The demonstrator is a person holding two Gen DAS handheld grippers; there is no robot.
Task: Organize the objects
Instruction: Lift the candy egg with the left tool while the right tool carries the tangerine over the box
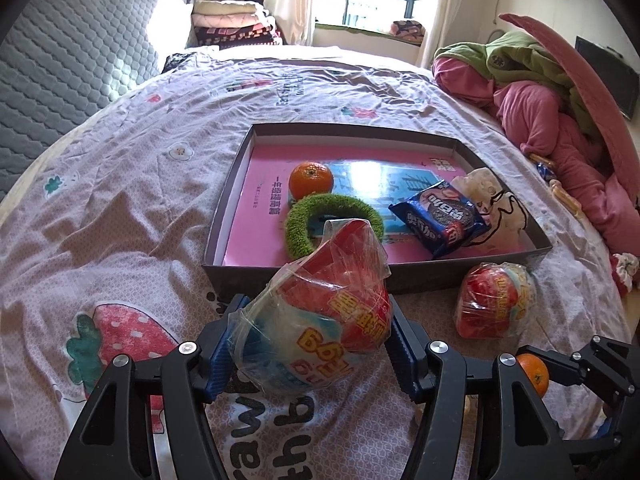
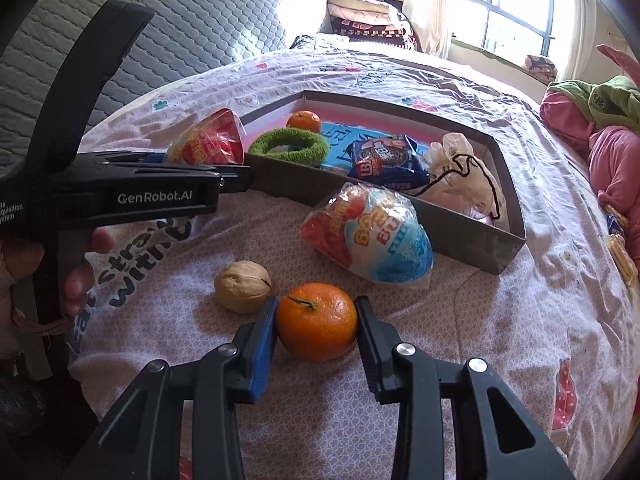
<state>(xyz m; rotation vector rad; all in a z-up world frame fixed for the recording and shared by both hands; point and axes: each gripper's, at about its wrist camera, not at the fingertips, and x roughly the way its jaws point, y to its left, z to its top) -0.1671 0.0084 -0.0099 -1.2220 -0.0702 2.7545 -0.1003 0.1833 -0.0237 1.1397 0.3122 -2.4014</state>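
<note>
1. While both grips settle, shallow box (image 1: 420, 280) sits on bedspread (image 1: 120, 184), partly stocked.
2. Wrapped snack egg (image 1: 320, 320): pinched by left gripper (image 1: 310, 344), before the box; next, lift over wall.
3. Tangerine (image 2: 316, 322): clamped by right gripper (image 2: 316, 332), on bedspread; follows.

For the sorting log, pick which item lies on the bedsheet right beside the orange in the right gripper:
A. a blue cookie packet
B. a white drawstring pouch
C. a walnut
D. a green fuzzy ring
C: the walnut sits on the sheet just left of the orange between the right gripper's pads, while the other three items lie inside the box.
</note>
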